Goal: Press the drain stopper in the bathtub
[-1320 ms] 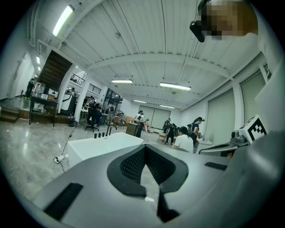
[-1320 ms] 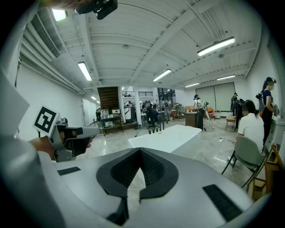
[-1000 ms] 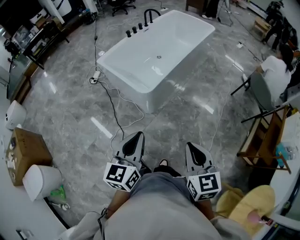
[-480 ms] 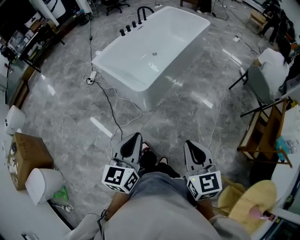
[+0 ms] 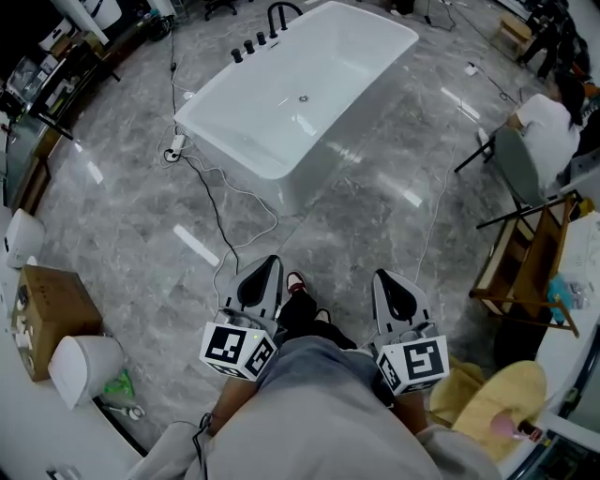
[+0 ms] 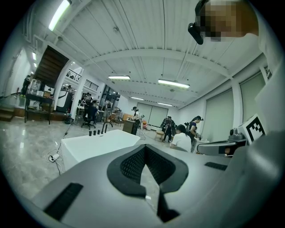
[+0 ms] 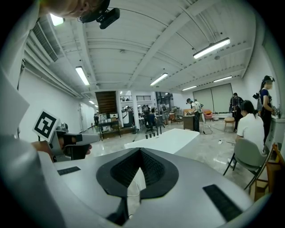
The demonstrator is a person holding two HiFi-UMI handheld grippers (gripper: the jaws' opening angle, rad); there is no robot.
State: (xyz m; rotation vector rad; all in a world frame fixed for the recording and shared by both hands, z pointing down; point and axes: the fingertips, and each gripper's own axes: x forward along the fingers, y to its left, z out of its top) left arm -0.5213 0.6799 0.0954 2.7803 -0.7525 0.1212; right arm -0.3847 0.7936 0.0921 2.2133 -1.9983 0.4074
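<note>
The white freestanding bathtub (image 5: 281, 103) stands on the grey marble floor at the top of the head view, several steps ahead of me. Its small round drain stopper (image 5: 303, 97) sits in the tub floor, and a black faucet (image 5: 278, 13) and knobs (image 5: 248, 45) line the far rim. My left gripper (image 5: 271, 263) and right gripper (image 5: 383, 277) are held close to my body, both shut and holding nothing. The left gripper view has the bathtub (image 6: 95, 146) beyond the left gripper (image 6: 144, 149). The right gripper view has the bathtub (image 7: 167, 139) past the right gripper (image 7: 139, 152).
A black cable (image 5: 218, 214) and a white cable run across the floor from a power strip (image 5: 174, 150) beside the tub. A cardboard box (image 5: 47, 314) and a white bin (image 5: 80, 364) stand at the left. At the right a seated person (image 5: 544, 127) faces a wooden rack (image 5: 520, 267).
The tub has drifted up and left in the head view as I move. A shoe has stepped forward between the grippers. Both grippers stay shut near my body.
</note>
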